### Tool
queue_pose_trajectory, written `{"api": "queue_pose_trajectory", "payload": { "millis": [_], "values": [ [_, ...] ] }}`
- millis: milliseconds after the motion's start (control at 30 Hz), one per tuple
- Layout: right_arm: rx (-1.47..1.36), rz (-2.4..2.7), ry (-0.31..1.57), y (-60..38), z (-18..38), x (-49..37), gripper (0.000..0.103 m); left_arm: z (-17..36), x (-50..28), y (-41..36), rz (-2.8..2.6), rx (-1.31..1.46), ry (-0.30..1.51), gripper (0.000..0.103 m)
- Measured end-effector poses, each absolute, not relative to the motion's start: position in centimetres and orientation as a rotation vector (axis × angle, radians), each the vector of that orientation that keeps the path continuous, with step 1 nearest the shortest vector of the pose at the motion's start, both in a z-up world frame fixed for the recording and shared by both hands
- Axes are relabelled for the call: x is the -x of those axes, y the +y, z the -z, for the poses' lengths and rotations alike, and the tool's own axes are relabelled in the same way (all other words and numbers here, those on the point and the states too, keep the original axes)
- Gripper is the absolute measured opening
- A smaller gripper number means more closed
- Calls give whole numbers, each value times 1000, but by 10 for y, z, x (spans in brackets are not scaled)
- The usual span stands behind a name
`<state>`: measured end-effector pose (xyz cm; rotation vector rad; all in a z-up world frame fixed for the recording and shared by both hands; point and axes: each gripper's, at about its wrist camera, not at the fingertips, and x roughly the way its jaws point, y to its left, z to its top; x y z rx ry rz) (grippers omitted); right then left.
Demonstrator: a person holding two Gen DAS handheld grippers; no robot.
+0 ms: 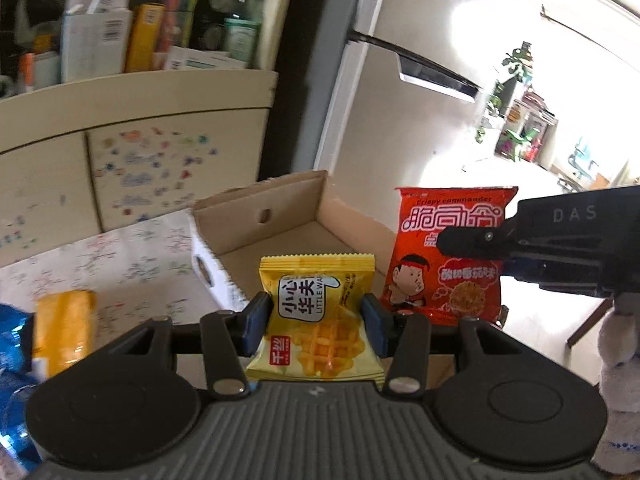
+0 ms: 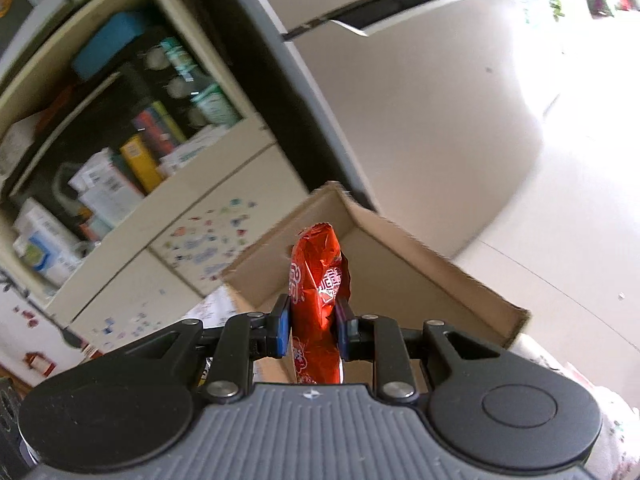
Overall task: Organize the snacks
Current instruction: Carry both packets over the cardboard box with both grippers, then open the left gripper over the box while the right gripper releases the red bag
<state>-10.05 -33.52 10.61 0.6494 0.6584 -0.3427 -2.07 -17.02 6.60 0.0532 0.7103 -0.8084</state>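
The left gripper (image 1: 316, 322) pinches a yellow waffle pack (image 1: 316, 320) upright between its blue pads (image 1: 256, 326). The right gripper (image 2: 313, 326) clamps a red snack bag (image 2: 316, 296) edge-on between its fingers. A cardboard box (image 2: 420, 264) lies open just beyond both sets of fingertips.

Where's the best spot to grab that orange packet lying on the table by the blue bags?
Take the orange packet across its narrow width, near the middle, coming down from above. It lies flat on the tablecloth with blue bags close on its left, so approach from the freer right side.
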Motion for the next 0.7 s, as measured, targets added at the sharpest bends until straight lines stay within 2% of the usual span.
{"api": "queue_pose_trajectory", "payload": {
  "millis": [300, 367, 467, 700],
  "values": [
    [-705, 458, 669, -349, -96, 107, 29, -51, 16, -200, 854, -65, 737, 50],
    [-722, 465, 672, -350, -95, 107, 32, -49, 16, -203, 839, -72, 743, 65],
    [-741, 464, 675, -350, -93, 107, 42, -49, 18, -203, 816, -82, 742, 78],
    [-745, 433, 681, -347, -94, 106, 54, -50, 25, -202, 757, -158, 763, 81]
  ]
}}
